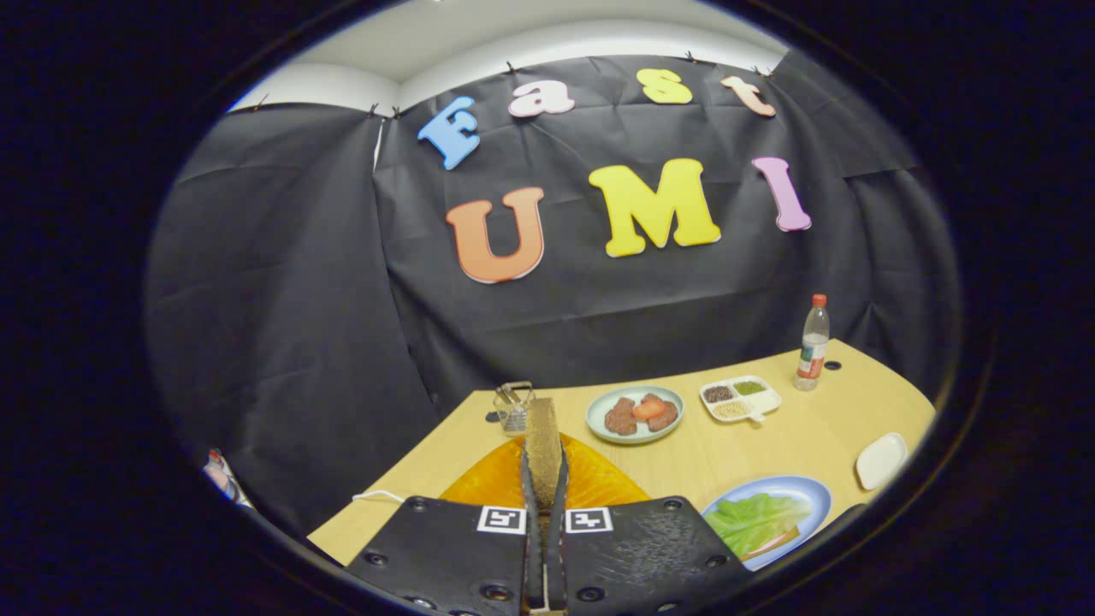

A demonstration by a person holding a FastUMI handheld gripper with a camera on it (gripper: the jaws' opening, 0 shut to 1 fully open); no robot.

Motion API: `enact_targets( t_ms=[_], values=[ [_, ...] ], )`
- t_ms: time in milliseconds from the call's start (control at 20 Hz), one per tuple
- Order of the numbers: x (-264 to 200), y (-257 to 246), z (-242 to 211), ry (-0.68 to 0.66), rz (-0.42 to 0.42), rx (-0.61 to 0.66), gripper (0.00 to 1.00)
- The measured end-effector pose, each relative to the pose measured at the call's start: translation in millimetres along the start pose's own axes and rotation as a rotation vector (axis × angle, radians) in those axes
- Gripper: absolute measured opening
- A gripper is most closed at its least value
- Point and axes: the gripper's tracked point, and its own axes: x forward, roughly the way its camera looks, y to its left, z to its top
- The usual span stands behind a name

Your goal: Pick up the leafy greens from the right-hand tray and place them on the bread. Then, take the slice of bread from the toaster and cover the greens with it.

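The tongs were clenched on one slice of bread, held upright on edge between both fingers, above an orange mat. To their right, one blue plate held the leafy greens laid over another bread slice. Further along the bench sat one plate of meat, one three-part tray, one bottle, one small white dish and one wire toaster.

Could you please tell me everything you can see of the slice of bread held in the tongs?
The slice of bread is brown and coarse-grained, seen edge-on and standing upright. The tongs are shut on its lower part, one black finger pressing each face. It is lifted above the orange toaster behind it, its top edge free.
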Motion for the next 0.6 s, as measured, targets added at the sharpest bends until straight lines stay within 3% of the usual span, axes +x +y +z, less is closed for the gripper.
enact_targets(
  t_ms=[250, 600],
  values=[
    [-32.0, -28.0, 27.5, -0.077, -0.001, 0.022, 0.02],
    [-39.8, -130.6, -32.0, 0.004, -0.121, 0.047, 0.02]
  ],
)
